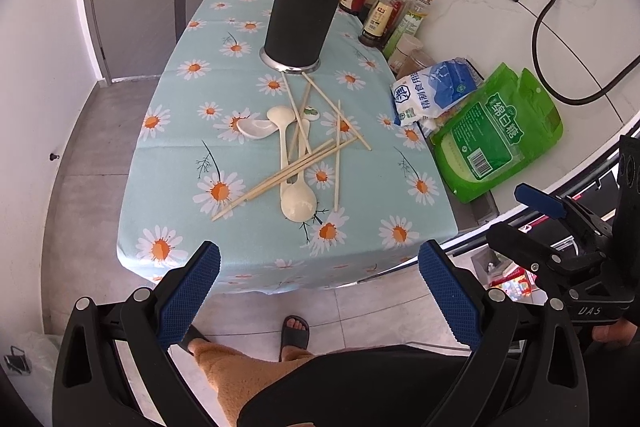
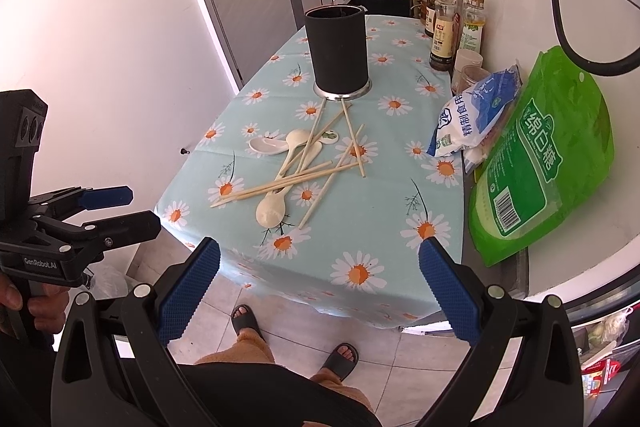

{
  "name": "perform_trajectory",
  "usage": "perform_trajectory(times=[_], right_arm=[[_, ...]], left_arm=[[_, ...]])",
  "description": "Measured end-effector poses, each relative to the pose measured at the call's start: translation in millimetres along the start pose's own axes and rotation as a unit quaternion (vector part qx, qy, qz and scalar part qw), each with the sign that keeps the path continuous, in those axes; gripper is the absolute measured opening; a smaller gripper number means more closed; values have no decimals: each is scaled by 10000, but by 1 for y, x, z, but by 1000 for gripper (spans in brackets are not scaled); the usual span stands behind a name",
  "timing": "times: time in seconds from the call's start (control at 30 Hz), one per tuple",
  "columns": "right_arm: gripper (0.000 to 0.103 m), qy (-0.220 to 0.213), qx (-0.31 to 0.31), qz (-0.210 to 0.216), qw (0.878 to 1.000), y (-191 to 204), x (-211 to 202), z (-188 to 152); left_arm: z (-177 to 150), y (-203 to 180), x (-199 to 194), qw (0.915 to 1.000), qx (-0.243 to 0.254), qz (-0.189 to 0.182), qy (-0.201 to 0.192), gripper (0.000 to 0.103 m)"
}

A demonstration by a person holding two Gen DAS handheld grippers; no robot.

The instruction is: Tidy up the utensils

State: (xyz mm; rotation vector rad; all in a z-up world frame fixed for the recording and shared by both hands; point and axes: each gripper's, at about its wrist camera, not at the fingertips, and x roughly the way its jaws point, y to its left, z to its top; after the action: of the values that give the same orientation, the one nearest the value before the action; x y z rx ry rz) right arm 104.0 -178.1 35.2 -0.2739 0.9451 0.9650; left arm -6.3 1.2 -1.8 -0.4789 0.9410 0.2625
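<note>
1. Tall black cylindrical utensil holder (image 1: 298, 21) stands upright on the daisy-print table (image 1: 256, 239); its contents cannot be seen.
2. Wooden chopsticks (image 1: 304, 163) and cream plastic spoons (image 1: 294, 187) lie piled just before it.
3. Left claw (image 1: 318, 285) and right claw (image 2: 318, 283) both gape apart, holding nothing.

Open tablecloth (image 1: 256, 239) before chopsticks (image 1: 288, 171)

Bench, daisy-print cloth (image 1: 256, 239): one black cylindrical utensil holder (image 1: 299, 21); three cream ceramic spoons (image 1: 297, 201); about eight pale wooden chopsticks (image 1: 337, 155).
</note>
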Motion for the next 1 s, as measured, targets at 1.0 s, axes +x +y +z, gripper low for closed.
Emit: perform_trajectory(times=[1.0], right_arm=[[99, -19, 28, 3, 10000, -2, 1, 4]], left_arm=[[2, -8, 2, 9998, 168, 73, 16, 97]])
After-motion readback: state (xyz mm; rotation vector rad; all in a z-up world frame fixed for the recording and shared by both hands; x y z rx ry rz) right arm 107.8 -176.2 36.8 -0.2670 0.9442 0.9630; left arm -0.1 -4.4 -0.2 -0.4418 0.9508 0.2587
